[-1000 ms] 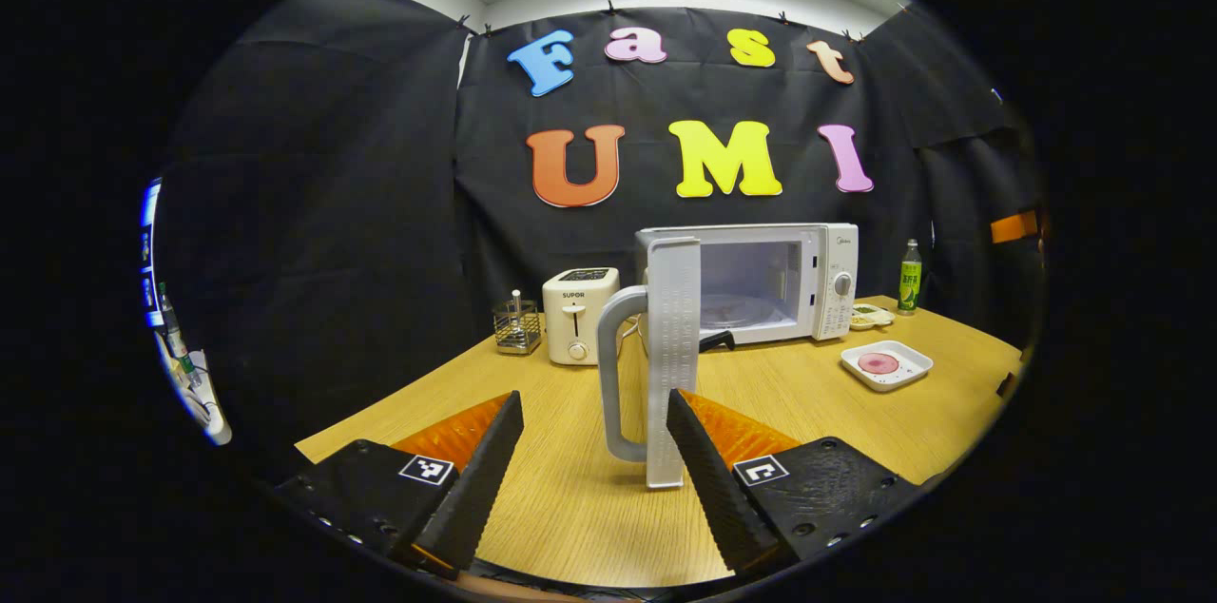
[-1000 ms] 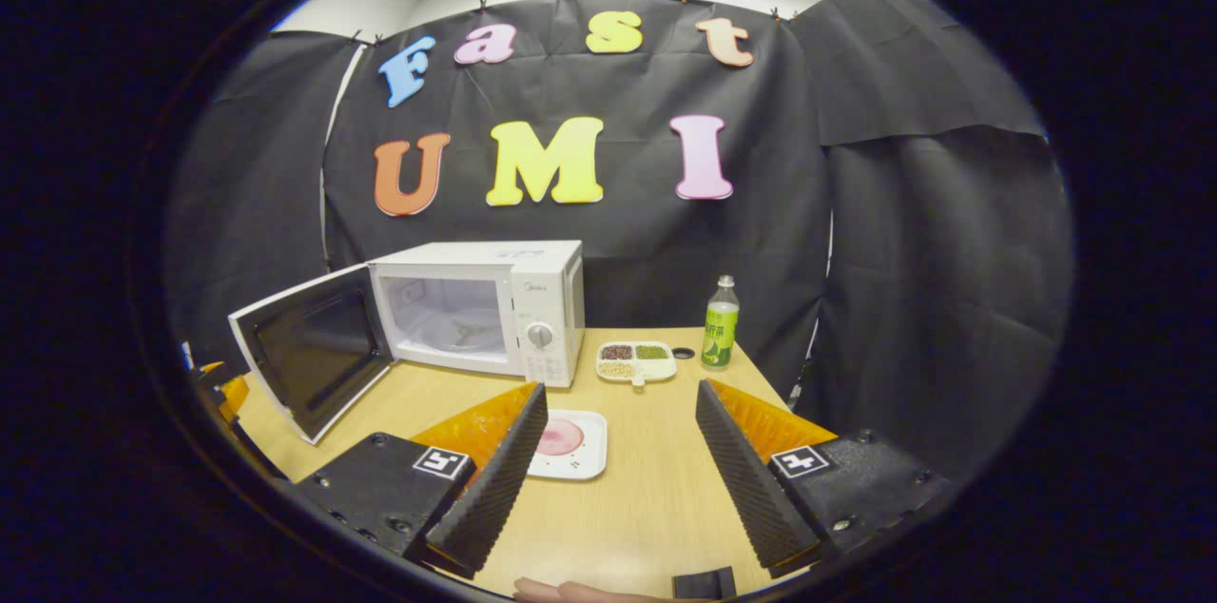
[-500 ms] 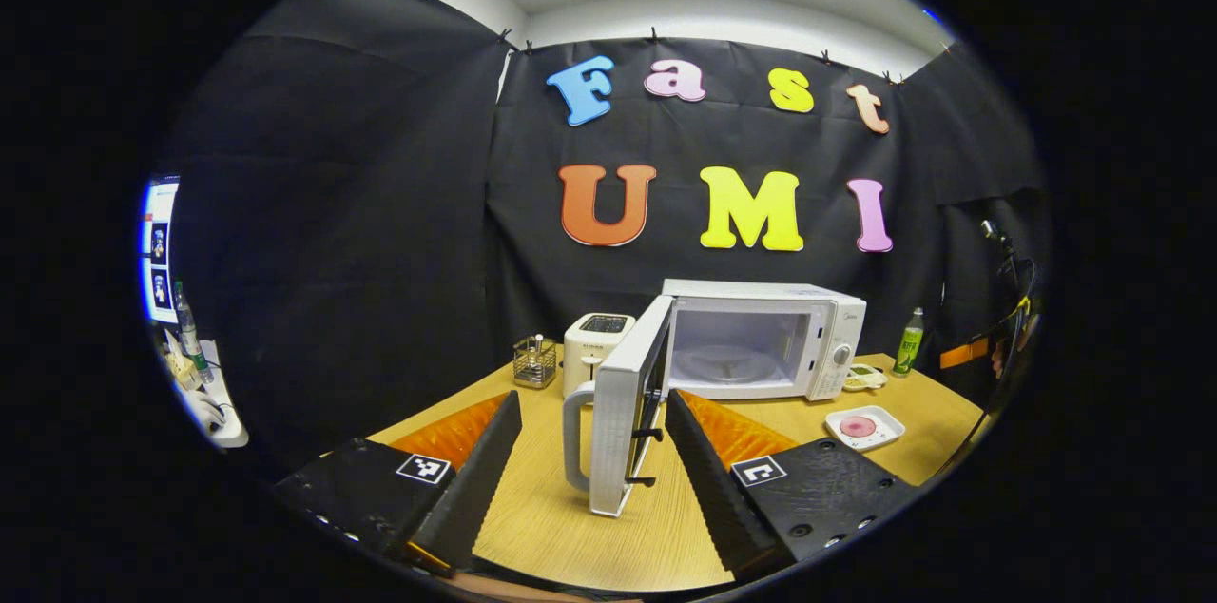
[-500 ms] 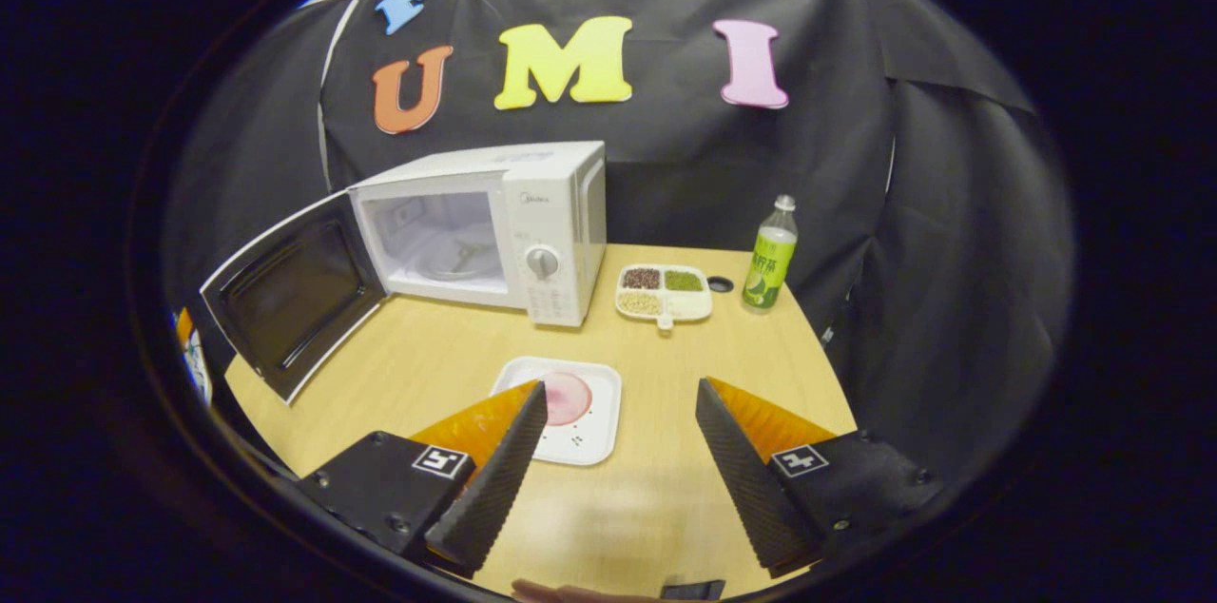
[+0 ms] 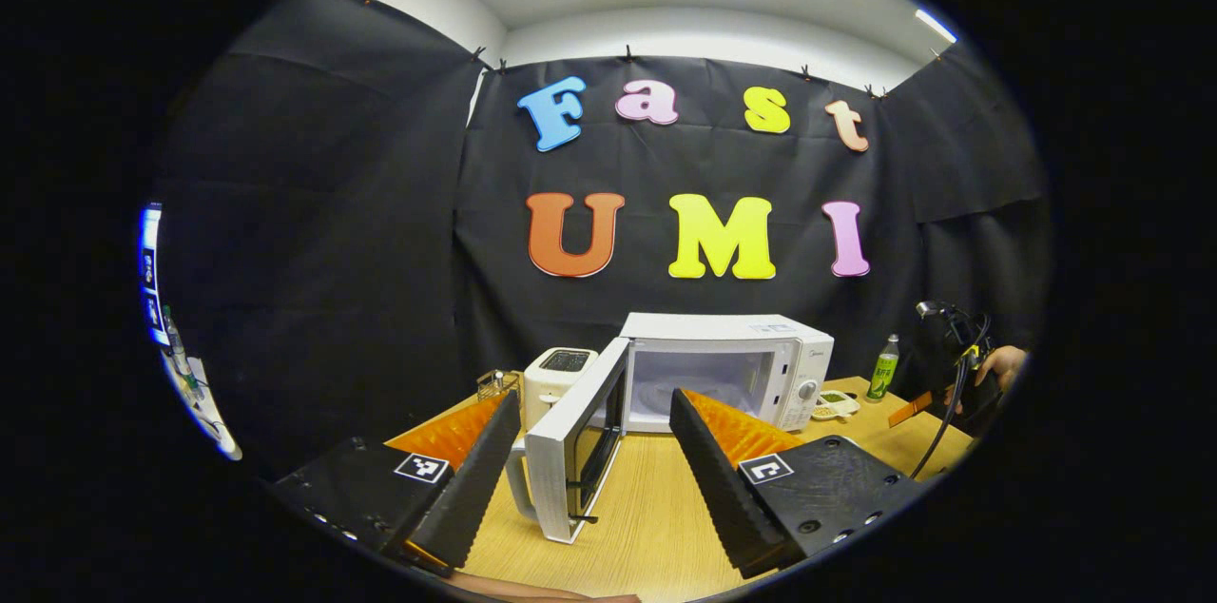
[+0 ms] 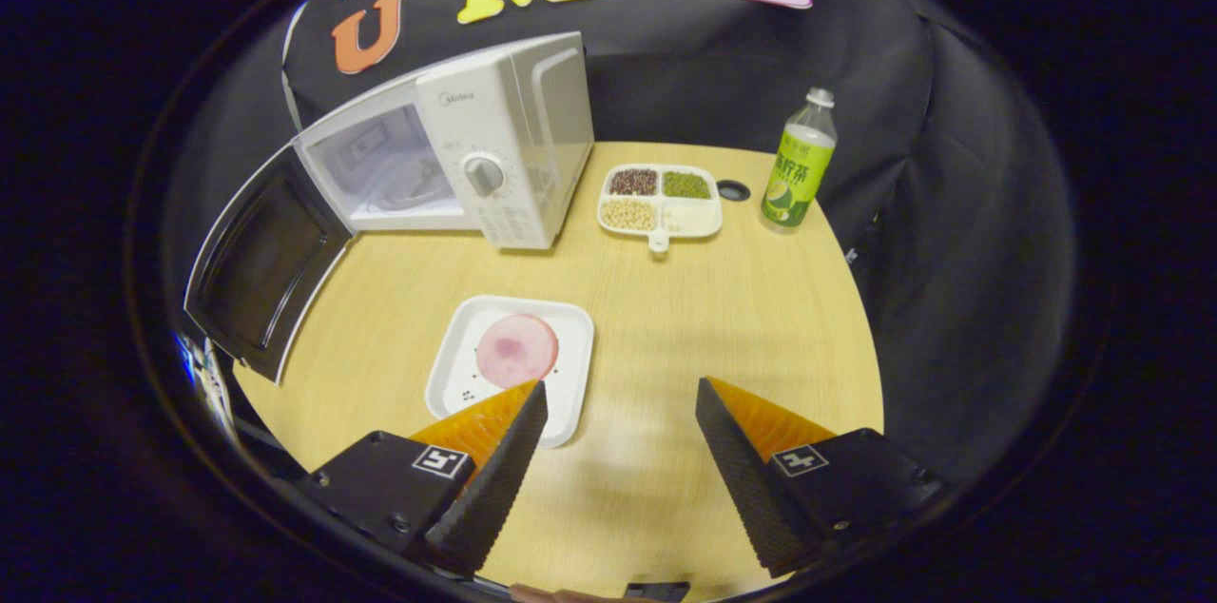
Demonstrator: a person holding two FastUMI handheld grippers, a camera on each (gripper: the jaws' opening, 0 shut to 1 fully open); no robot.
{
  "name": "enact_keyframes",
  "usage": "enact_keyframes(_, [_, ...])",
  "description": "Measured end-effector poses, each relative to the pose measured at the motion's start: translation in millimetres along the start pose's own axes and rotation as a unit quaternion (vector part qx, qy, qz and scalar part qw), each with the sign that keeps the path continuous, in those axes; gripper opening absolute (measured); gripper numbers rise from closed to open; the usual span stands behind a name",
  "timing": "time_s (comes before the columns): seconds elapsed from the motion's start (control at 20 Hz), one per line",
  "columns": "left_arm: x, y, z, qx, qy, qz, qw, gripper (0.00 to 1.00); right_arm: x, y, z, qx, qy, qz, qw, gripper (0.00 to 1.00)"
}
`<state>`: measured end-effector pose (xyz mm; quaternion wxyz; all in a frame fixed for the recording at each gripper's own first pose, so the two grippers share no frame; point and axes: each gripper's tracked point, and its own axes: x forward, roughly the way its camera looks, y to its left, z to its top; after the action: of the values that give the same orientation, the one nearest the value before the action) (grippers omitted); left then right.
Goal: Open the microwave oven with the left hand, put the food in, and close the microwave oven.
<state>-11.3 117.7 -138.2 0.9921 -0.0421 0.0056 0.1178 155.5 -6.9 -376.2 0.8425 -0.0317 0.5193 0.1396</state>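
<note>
Black gripper bodies with screw heads, square black-and-white markers, ridged wedge-shaped jaws, orange ribbed side panels

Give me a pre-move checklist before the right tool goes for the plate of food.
1. Microwave door swung open: ok.
2. Microwave cavity free for the plate: ok, only its turntable shows.
3. Right tool open and holding nothing: ok.
4. White plate with the pink food flat on the table, just ahead of the right tool: ok.
5. Left tool open and off the door: ok.
6. Firm hold possible on the plate's low rim: cannot tell.
</note>
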Motion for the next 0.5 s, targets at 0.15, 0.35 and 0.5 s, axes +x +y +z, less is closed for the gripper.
enact_keyframes(0.15, [3, -20, 3, 0.014, -0.008, -0.017, 1.000, 0.94, 27, -4, -6, 0.034, 0.055, 0.011, 0.998, 0.85])
enact_keyframes(0.35, [11, -34, -2, 0.019, 0.003, -0.028, 0.999, 0.94, 53, 14, -15, 0.070, 0.122, 0.060, 0.988, 0.84])
enact_keyframes(0.5, [15, -37, -7, 0.016, 0.005, -0.034, 0.999, 0.94, 70, 37, -10, 0.073, 0.152, 0.099, 0.981, 0.66])
